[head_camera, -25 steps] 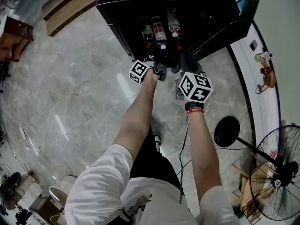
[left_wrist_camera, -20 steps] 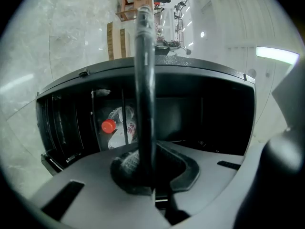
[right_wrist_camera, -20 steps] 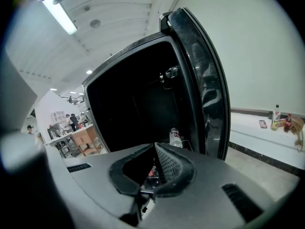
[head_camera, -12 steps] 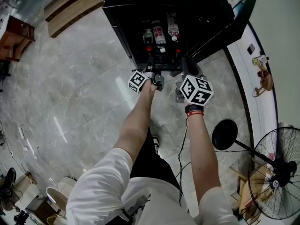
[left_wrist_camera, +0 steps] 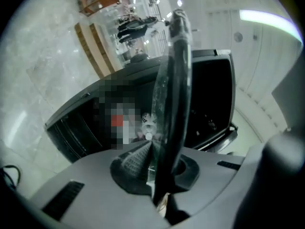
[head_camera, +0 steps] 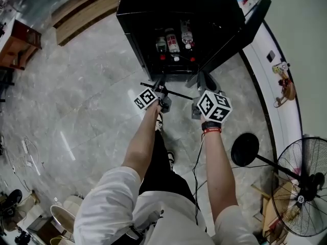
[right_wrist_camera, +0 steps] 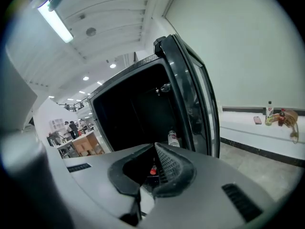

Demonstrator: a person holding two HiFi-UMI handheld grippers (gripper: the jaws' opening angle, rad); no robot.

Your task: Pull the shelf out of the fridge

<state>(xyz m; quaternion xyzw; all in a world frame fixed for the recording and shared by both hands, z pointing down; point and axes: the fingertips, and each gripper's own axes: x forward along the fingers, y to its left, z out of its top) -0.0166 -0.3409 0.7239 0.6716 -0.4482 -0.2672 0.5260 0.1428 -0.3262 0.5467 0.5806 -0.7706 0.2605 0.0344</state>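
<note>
glass shelf (left_wrist_camera: 171, 104), black-rimmed, clamped edge-on in the left gripper (left_wrist_camera: 153, 151) — held out in front of the open black fridge (head_camera: 179, 4), above the marble floor (head_camera: 92, 86). right gripper (right_wrist_camera: 153, 149) just beside it, jaws closed together, nothing between them. bottles (head_camera: 172, 40) stand inside the fridge.

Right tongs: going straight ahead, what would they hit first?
Probably the bottles standing in the open fridge. Nothing shows between them and the right tongs, though depth is unclear.

Glass shelf (left_wrist_camera: 172, 94) (dark-rimmed), glossy fridge (head_camera: 179, 4), polished floor (head_camera: 76, 86).
</note>
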